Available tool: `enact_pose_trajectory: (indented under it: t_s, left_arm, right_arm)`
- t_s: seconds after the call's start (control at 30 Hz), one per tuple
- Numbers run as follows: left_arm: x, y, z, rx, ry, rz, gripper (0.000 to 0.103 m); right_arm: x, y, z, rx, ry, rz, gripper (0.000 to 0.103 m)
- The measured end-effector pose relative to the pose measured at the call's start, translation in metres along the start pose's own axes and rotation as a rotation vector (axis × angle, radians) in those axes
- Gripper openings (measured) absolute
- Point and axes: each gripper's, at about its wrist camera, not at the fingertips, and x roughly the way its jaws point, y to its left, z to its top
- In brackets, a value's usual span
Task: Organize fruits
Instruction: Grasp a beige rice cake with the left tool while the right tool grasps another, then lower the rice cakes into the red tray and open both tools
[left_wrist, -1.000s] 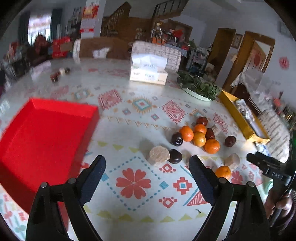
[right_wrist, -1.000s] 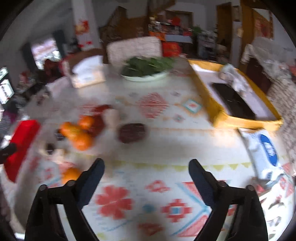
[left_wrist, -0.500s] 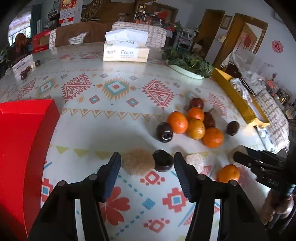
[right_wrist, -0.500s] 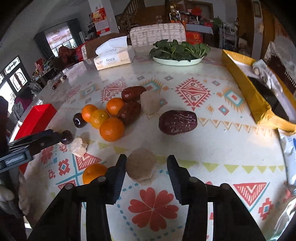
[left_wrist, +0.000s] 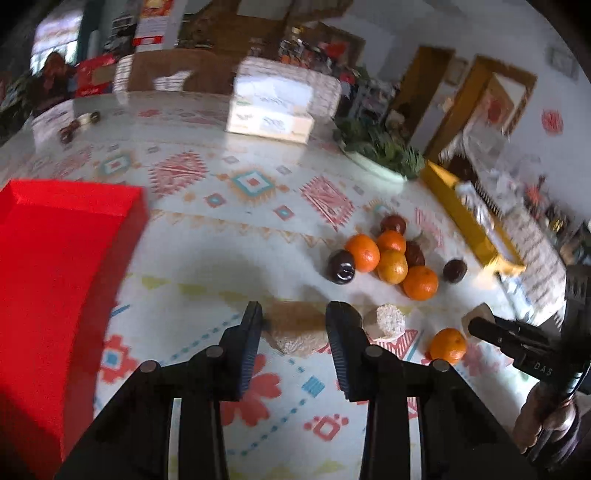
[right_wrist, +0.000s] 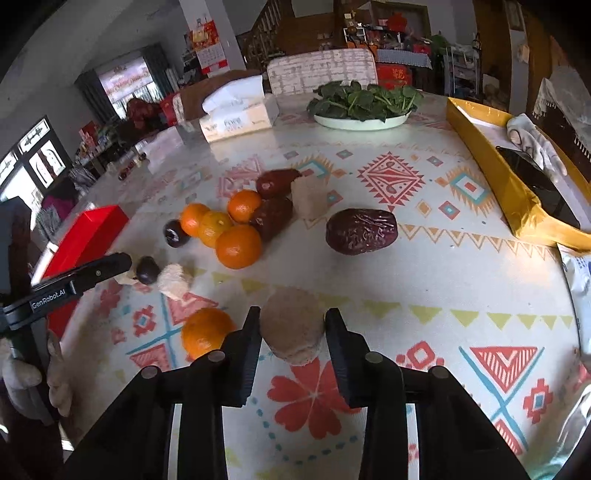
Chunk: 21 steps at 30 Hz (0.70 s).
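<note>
A tan lump (right_wrist: 291, 326), rough and rounded, sits low in the middle of the right wrist frame, clamped between the fingers of the right gripper (right_wrist: 291, 328), whose jaws have narrowed onto its sides. In the left wrist frame a second tan lump (left_wrist: 295, 328) is pinched the same way in the left gripper (left_wrist: 293, 325); the blur hides whether it is clear of the tabletop (right_wrist: 424, 280). The step in hand looks like carrying both pieces to the red tray (left_wrist: 55, 266), which fills the left side of that frame. To do it well, lift straight up before swinging, since an orange (right_wrist: 207, 332) lies just beside the right gripper's left finger and a pale chunk (left_wrist: 386, 319) sits just right of the left gripper. The lumps look crumbly, so a firm squeeze with no added pressure seems wise. The other oranges (right_wrist: 236, 245) and dates (right_wrist: 362, 230) cluster further up the frame, well apart from the tray.
</note>
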Motion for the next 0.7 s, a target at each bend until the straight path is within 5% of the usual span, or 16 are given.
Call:
enact_pose_trajectory:
  t_s: [0.3,0.6,0.7]
  left_arm:
    - [-0.022,0.034,-0.012,-0.086,-0.023,-0.019,0.035]
    - [-0.014,0.027,-0.021,0.0,0.012,0.005,0.035]
    - [-0.007,0.02,-0.018,0.047,0.018,0.066,0.05]
  right_arm:
    - [-0.03,0.028,0.009,-0.018,-0.063,0.112,0.037]
    - [-0.024,0.068,0.003,-0.078,-0.05,0.121,0.036]
    - [-0.021,0.073,0.0,-0.087,-0.036,0.126,0.036]
